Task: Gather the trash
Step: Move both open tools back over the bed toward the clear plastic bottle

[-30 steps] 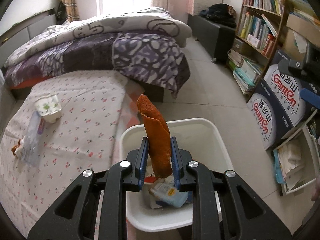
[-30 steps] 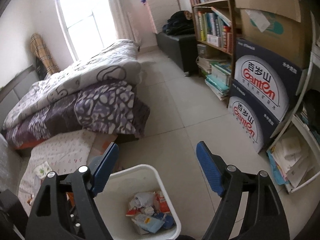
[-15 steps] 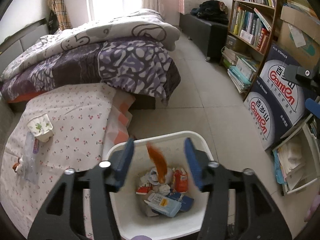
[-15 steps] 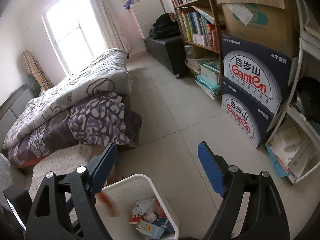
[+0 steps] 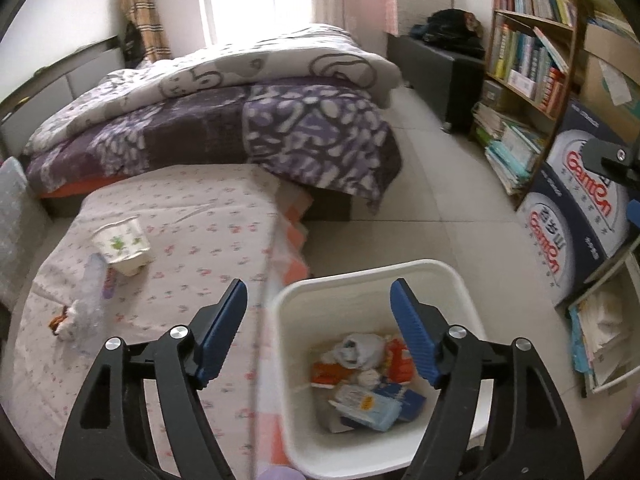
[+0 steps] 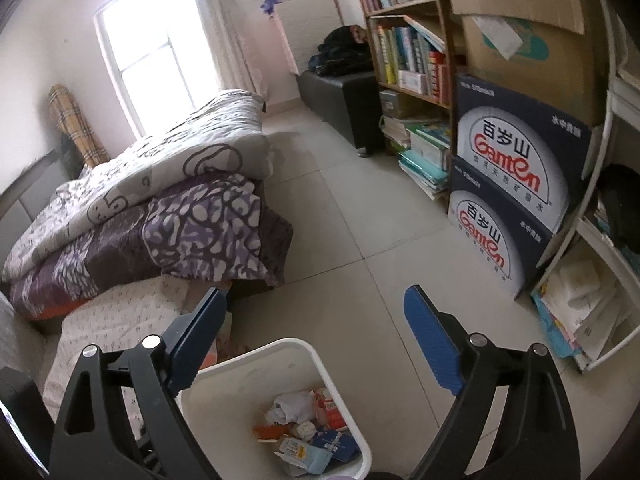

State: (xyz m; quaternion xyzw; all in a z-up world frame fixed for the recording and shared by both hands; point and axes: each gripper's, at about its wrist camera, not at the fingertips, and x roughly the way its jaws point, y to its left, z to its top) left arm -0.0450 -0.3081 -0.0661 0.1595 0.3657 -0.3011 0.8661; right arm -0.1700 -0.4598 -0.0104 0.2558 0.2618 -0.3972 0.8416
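Left claw (image 5: 318,326) is held wide and empty over the white bin (image 5: 448,272), its jaws just opened; right claw (image 6: 316,336) is likewise wide, holding nothing. Remaining trash is seen at 10 o'clock on the bed: plastic bottle (image 5: 90,292), paper cup (image 5: 122,242). The cup should be approached low and pinched across its rim.

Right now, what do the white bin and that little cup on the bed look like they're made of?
The white bin looks like moulded plastic: smooth, slightly glossy walls with rounded corners. The cup looks like thin paper or card, matte white with a green printed pattern, lying tipped on the sheet; it could be plastic-coated, too blurred to tell.
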